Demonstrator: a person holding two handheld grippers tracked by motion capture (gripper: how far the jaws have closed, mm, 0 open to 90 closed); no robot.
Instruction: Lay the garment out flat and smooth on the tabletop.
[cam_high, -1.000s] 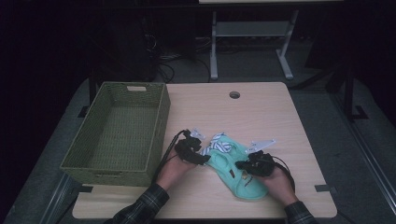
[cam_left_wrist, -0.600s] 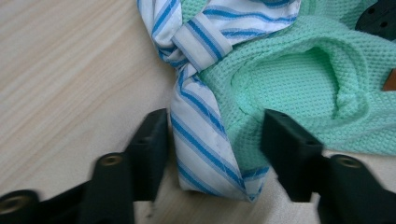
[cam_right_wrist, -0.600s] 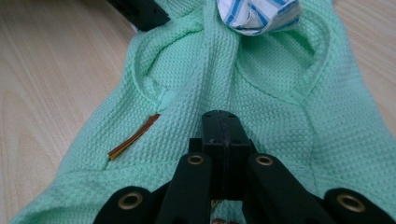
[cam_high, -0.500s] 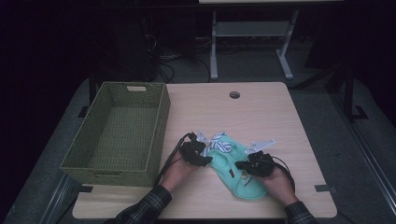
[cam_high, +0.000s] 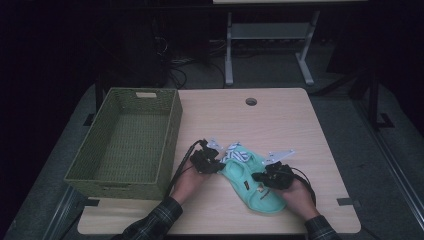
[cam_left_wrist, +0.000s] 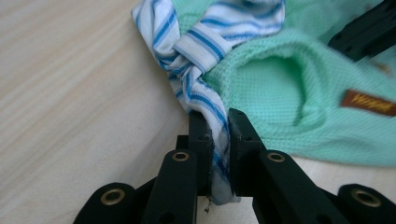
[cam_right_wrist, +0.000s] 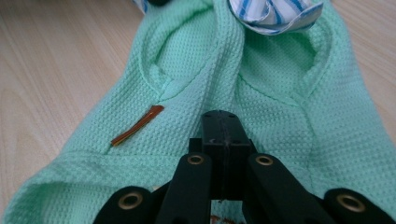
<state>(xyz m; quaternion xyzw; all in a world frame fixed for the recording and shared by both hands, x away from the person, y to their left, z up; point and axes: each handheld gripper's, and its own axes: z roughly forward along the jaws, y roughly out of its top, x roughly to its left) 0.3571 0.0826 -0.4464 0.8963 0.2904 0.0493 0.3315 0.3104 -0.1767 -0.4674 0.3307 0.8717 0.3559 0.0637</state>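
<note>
Label: small brown tab (cam_left_wrist: 369, 102) on mint garment (cam_high: 250, 182), lettering too blurred to read; garment lies near-centre on table (cam_high: 280, 120), w/ bare wood far side; basket (cam_high: 127, 142) at left. Left gripper (cam_left_wrist: 218, 135) clamps striped tie (cam_left_wrist: 205, 88); right gripper (cam_right_wrist: 223, 128) jaws together, pressed on garment.

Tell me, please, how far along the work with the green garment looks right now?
Nothing looks finished: the green garment lies on the table, and the basket holds nothing. In hand: the left gripper pinches the striped collar; the right gripper sits closed on the knit. Judging cautiously, folding or stowing remains.
</note>
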